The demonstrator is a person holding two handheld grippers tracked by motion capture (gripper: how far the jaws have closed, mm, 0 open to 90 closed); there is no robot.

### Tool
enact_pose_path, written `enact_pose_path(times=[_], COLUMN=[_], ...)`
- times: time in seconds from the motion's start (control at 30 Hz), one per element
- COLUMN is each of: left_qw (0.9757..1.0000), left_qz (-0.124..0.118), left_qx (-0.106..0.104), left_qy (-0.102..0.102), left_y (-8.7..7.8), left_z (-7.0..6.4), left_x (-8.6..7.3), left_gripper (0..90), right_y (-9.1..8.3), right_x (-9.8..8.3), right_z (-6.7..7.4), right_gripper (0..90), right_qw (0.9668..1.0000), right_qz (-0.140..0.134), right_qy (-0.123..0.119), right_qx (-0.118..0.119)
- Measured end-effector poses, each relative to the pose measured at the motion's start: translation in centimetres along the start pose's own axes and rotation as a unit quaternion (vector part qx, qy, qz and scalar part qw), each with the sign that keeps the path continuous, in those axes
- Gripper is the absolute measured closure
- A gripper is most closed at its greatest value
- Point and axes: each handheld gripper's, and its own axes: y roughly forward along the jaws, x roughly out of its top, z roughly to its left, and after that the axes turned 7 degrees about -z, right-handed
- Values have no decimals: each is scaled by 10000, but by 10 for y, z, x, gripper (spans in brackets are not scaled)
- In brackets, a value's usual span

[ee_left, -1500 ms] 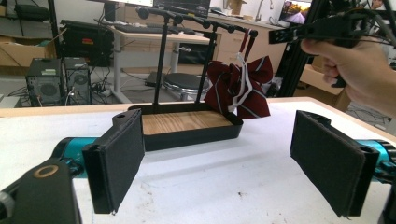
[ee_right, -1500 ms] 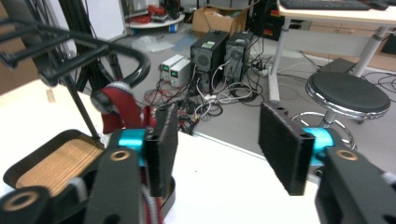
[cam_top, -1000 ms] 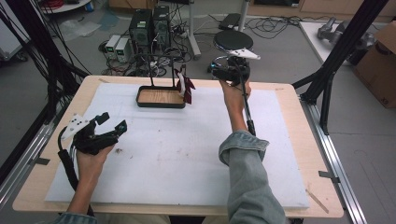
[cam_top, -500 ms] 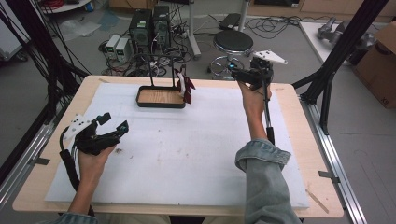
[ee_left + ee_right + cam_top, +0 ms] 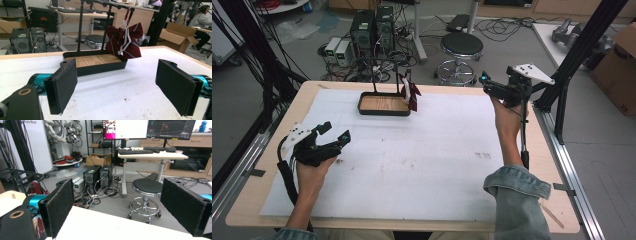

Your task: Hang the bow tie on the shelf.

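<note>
A dark red striped cloth with a white strap [image 5: 412, 95] hangs from the black rack over a black tray with a wooden floor [image 5: 382, 112] at the table's far middle. My left gripper [image 5: 337, 131] rests low at the table's left, open and holding nothing. In the left gripper view its jaws [image 5: 120, 87] point at the tray [image 5: 100, 67] and the cloth [image 5: 123, 41], well short of both. My right gripper [image 5: 486, 84] is held up over the far right corner, open and empty. In the right gripper view it [image 5: 125, 205] faces past the table edge toward the room.
White sheeting [image 5: 427, 155] covers most of the wooden table. A black stool [image 5: 461, 46] and computer towers [image 5: 372, 27] stand on the floor beyond the far edge. Black frame posts [image 5: 579, 55] rise at the right side. A stool [image 5: 147, 186] and a desk show ahead of the right gripper.
My right gripper has moved right and away from the rack, from beside the hanging cloth to the table's far right corner. The left gripper has barely shifted.
</note>
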Motion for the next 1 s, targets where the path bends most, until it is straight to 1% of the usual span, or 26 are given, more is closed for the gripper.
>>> enact_pose_path(times=[0.07,0.17,0.33,0.37,0.4,0.43,0.57,0.7,0.83,0.9,0.93,1.0], left_qw=[10000,10000,10000,10000,10000,10000,10000,10000,9999,9999,9999,9999], left_qz=[18,37,59,63,61,62,49,63,65,67,69,70], left_qx=[6,-14,1,9,13,23,49,43,57,62,66,72], left_qy=[5,23,50,51,47,44,38,58,58,74,76,77], left_y=[0,1,0,0,0,0,-1,-1,-1,-1,-1,-2], left_z=[-1,-1,-1,-1,-1,-1,0,-1,-2,-2,-2,-1], left_x=[-1,-1,-2,-2,-2,-2,-2,-2,-3,-3,-3,-3], left_gripper=[179,180,179,179,179,179,179,179,179,179,179,179], right_y=[-8,-23,-46,-57,-57,-61,-82,-102,-117,-125,-127,-134], right_x=[2,3,-4,-10,-10,-12,-24,-35,-47,-55,-58,-66], right_z=[-3,-5,-5,-6,-6,-7,-10,-12,-13,-13,-13,-12], right_gripper=[109,110,110,110,110,110,110,110,110,109,110,110], right_qw=[9998,9999,9998,9998,9998,9998,9996,9992,9987,9983,9985,9978], right_qz=[163,-45,-110,-124,-124,-151,-268,-393,-514,-580,-539,-645], right_qy=[34,17,-45,-50,-50,-47,-5,-33,-2,74,112,119], right_qx=[49,91,160,158,158,156,128,77,31,36,41,48])
